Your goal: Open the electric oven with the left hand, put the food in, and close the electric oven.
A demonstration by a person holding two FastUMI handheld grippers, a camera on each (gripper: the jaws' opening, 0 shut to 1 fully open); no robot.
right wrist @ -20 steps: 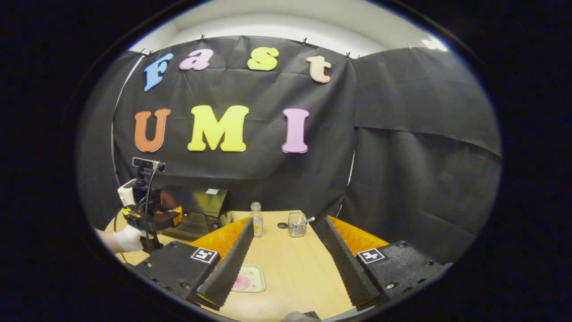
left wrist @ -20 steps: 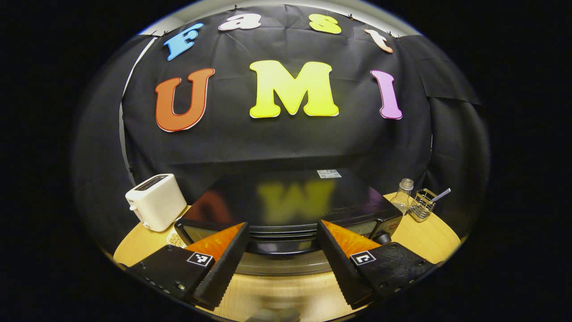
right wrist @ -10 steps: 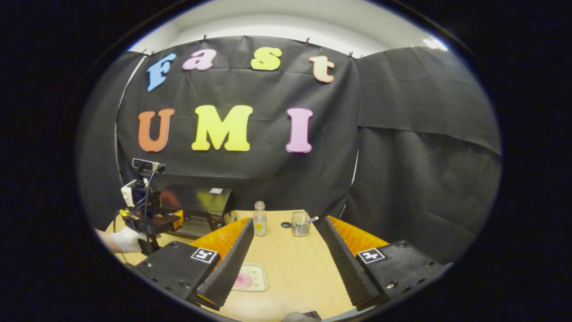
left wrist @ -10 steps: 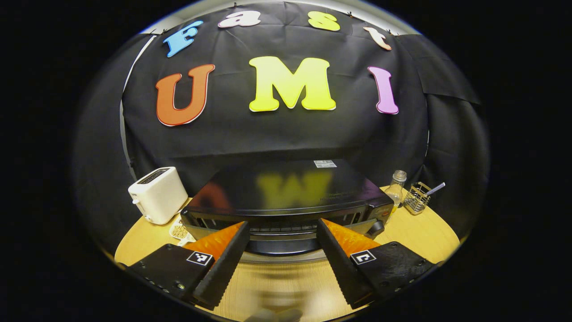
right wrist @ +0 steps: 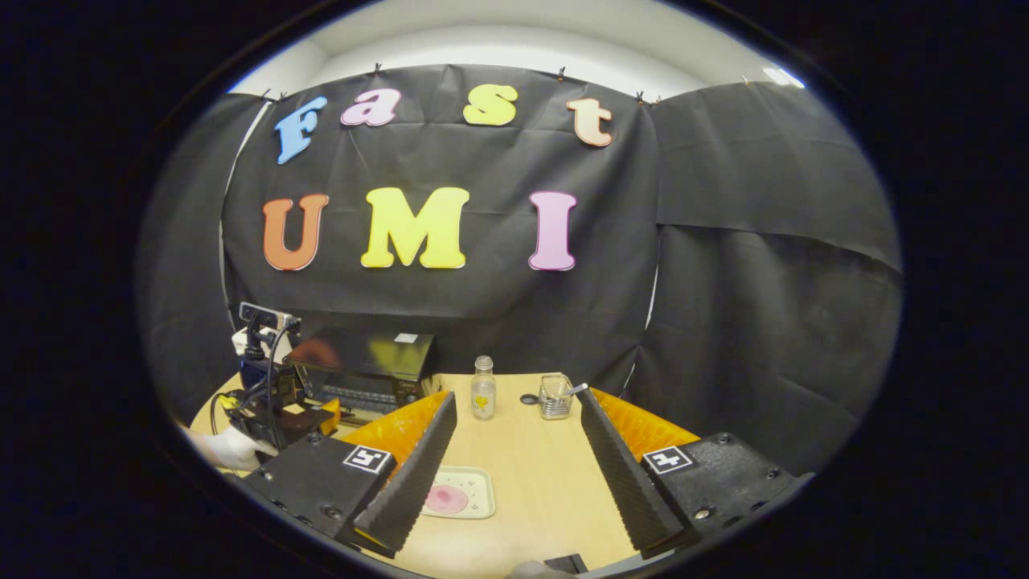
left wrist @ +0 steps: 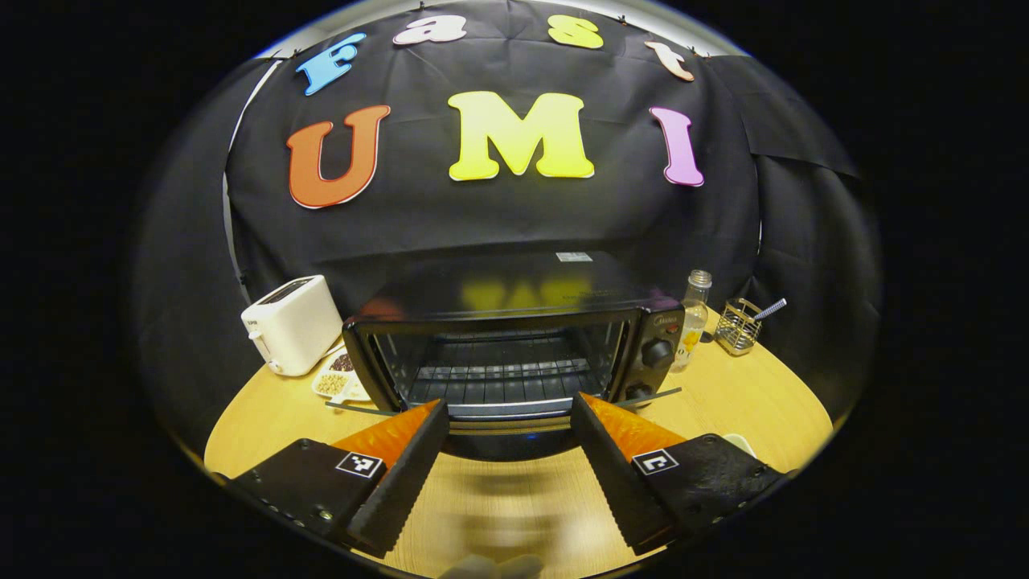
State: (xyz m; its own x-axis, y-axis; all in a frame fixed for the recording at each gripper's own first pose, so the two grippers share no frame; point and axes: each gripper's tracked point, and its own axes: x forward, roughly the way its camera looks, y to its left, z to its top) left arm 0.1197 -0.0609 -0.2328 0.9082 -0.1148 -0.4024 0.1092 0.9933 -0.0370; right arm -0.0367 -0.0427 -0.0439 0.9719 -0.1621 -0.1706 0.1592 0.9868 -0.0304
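Black electric oven (left wrist: 514, 338) on the round wooden table (left wrist: 756, 410) is now showing its wire rack inside, its door swung further down than a second ago. Left gripper (left wrist: 506, 450) is hanging wide apart at the door's front edge. Right gripper (right wrist: 514, 474) is hovering, spread wide, over a square tray with pink food (right wrist: 458, 500).

Nothing legible: the oven (left wrist: 514, 346) carries a small label and a front mark, both unreadable.
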